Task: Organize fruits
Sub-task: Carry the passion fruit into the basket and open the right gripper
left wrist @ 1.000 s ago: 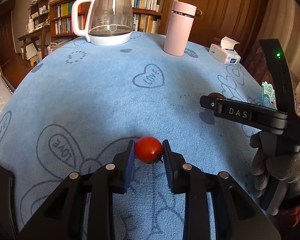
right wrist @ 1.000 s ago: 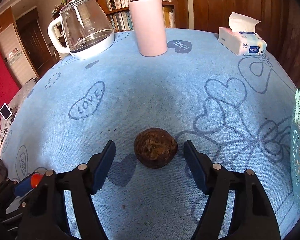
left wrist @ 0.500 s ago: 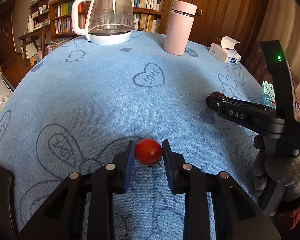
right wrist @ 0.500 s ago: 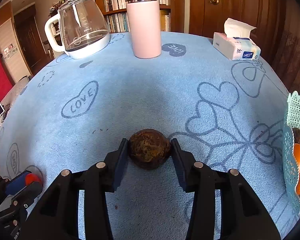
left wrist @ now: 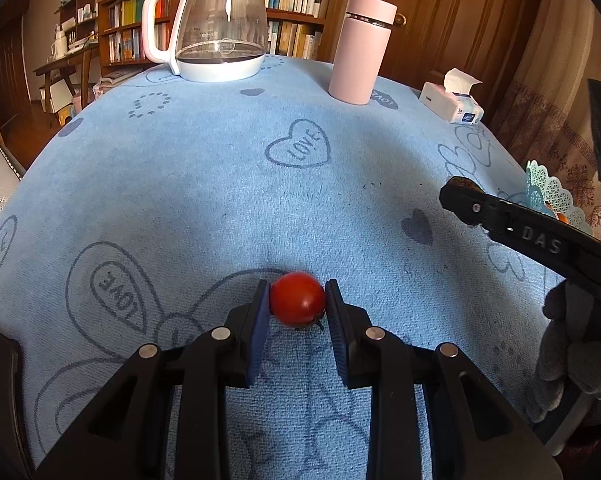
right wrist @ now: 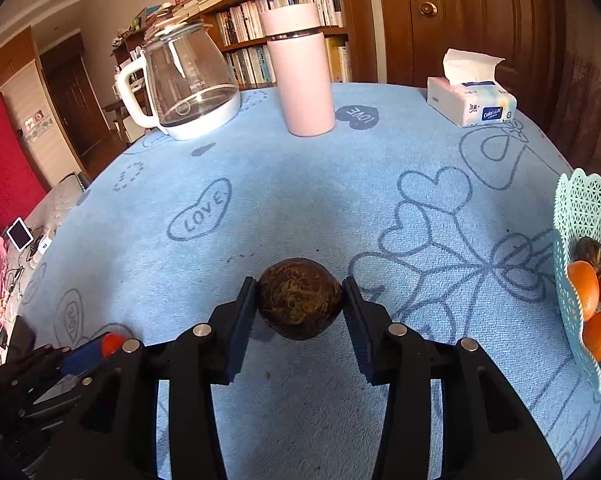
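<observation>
The left hand-held gripper (left wrist: 297, 304) is clamping a small red tomato (left wrist: 298, 298) between its blue-padded fingers (left wrist: 258, 320), low over the blue towel-like cloth (left wrist: 220, 184) that is covering the bench. Whether the tomato is touching the cloth cannot be told. The right hand-held gripper (right wrist: 299, 304) is gripping a dark brown, rough-skinned round fruit (right wrist: 300, 304), with a finger pressing on each side of it; a shadow is lying on the cloth beneath the fruit. In the left wrist view the right hand-held gripper (left wrist: 460, 194) is reaching in from the right edge, held by a grey-gloved hand (left wrist: 576, 364), with the brown fruit just showing at its tip.

At the right edge of the bench a pale turquoise lattice basket (right wrist: 580, 208) is holding several orange fruits (right wrist: 598, 334) and one brown one (right wrist: 590, 250). It is sitting well apart from the held brown fruit.

On the far side of the bench a glass kettle with a white handle (right wrist: 188, 88) is standing at the left, a pink tumbler (right wrist: 304, 76) near the middle and a tissue pack (right wrist: 472, 100) at the right. A bookshelf (right wrist: 284, 12) is standing behind them.
</observation>
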